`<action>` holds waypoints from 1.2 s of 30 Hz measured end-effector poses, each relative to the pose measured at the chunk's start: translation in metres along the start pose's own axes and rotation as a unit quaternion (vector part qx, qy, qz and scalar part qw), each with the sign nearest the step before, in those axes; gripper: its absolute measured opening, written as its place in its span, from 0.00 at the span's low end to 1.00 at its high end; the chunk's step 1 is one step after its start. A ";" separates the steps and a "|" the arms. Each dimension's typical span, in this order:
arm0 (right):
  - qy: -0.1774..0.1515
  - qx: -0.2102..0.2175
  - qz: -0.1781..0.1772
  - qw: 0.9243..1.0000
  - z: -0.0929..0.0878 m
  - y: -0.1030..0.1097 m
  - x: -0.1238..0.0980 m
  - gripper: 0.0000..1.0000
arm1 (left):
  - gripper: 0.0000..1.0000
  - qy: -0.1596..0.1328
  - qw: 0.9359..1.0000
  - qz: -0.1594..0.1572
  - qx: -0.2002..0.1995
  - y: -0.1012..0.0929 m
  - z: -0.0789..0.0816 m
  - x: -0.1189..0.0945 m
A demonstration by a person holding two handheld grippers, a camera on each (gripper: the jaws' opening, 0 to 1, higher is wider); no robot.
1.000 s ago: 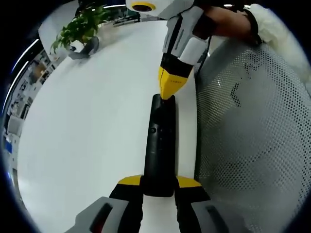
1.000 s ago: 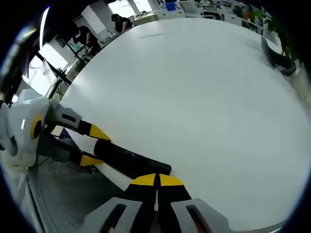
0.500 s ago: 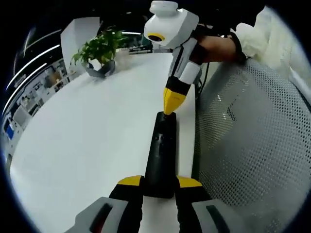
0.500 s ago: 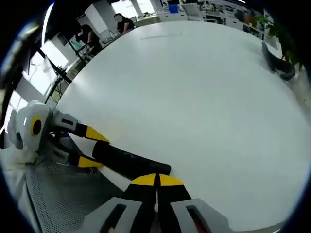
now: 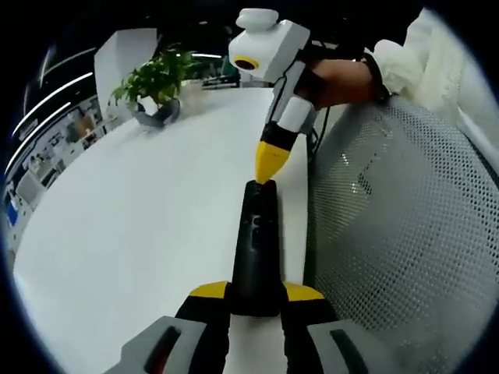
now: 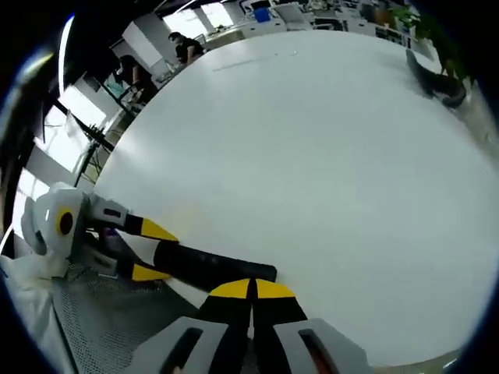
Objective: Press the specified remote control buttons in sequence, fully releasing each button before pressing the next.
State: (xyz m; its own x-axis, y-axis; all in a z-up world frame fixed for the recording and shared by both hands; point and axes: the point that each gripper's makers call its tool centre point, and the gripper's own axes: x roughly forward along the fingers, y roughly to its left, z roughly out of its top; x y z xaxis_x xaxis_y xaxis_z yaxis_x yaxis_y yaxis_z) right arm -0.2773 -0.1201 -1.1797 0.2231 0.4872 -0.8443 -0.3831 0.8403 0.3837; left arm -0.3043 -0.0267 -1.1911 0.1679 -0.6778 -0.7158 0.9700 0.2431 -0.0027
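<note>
While the left tool (image 5: 256,300) pinches the remote (image 5: 256,249), the right tool (image 5: 267,162), jaws together, has lifted slightly: button released.

Grey left gripper (image 5: 256,300) with yellow-tipped fingers (image 5: 209,291); white fluffy sleeve (image 5: 405,58).

Each view looks close along its gripper from opposite ends of the remote (image 5: 256,245), sharing the white table (image 6: 312,148).

white table (image 5: 140,218), mesh chair (image 5: 390,234), potted plant (image 5: 156,82)
</note>
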 end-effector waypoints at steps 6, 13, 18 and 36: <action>0.000 0.011 0.018 1.000 0.000 0.005 0.001 0.00 | 0.24 -0.002 1.000 -0.002 -0.001 -0.001 0.001 0.000; 0.007 -0.006 0.011 1.000 -0.001 0.006 0.004 0.00 | 0.25 -0.006 1.000 -0.001 -0.001 -0.001 0.002 0.001; 0.007 0.007 0.014 1.000 -0.002 0.004 0.004 0.00 | 0.25 -0.014 1.000 -0.002 -0.001 -0.002 0.004 0.002; 0.007 -0.006 0.013 1.000 -0.003 0.006 0.003 0.00 | 0.25 -0.017 1.000 -0.003 0.002 -0.002 0.004 0.002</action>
State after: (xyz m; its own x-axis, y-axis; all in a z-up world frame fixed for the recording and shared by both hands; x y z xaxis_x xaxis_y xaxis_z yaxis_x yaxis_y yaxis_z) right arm -0.2811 -0.1139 -1.1812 0.2011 0.5051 -0.8393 -0.3996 0.8246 0.4005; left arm -0.3054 -0.0319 -1.1900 0.1677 -0.7029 -0.6913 0.9717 0.2360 -0.0042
